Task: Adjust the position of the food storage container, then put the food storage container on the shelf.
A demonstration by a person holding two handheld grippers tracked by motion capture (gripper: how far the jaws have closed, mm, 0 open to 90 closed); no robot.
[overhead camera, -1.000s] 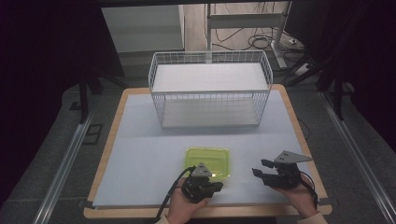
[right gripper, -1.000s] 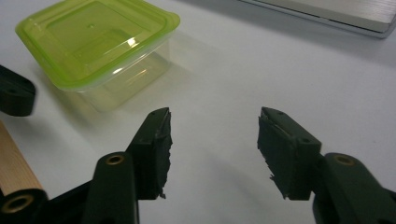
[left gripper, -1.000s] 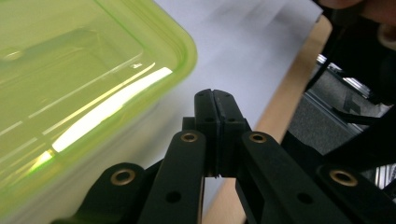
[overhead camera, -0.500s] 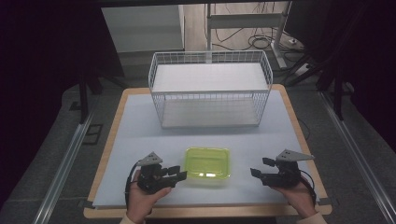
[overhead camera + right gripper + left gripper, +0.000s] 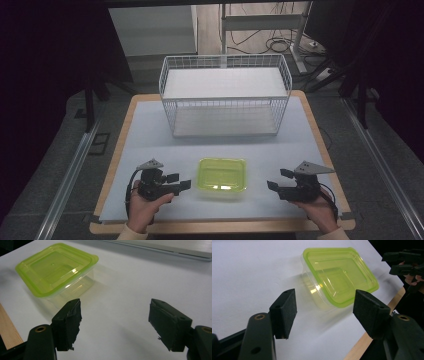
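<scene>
Container: a clear tub with a lime-green lid (image 5: 222,176) sits lid-on and flat on the white mat, near the front edge, between the two grippers.
Room around container: bare mat on all four sides; a wide open strip lies between it and the wire basket (image 5: 225,95) behind it.
Left gripper: the left gripper (image 5: 176,182) is just beside the container's left side, not touching; its jaws have just been opening and now stand wide with nothing between them. In the left gripper view (image 5: 324,312) the container lies ahead of the pads, past their tips.
Right gripper: the right gripper (image 5: 276,180) is off the container's right side, a little farther away, jaws wide and empty.
Hands: each hand grips its tool from below, near the front edge, jaws pointing inward toward the container.
Surface: white mat on a wooden table (image 5: 320,135); wood shows as a border beyond the container.
Surroundings: grey floor and cables behind the basket; dark on both sides.
</scene>
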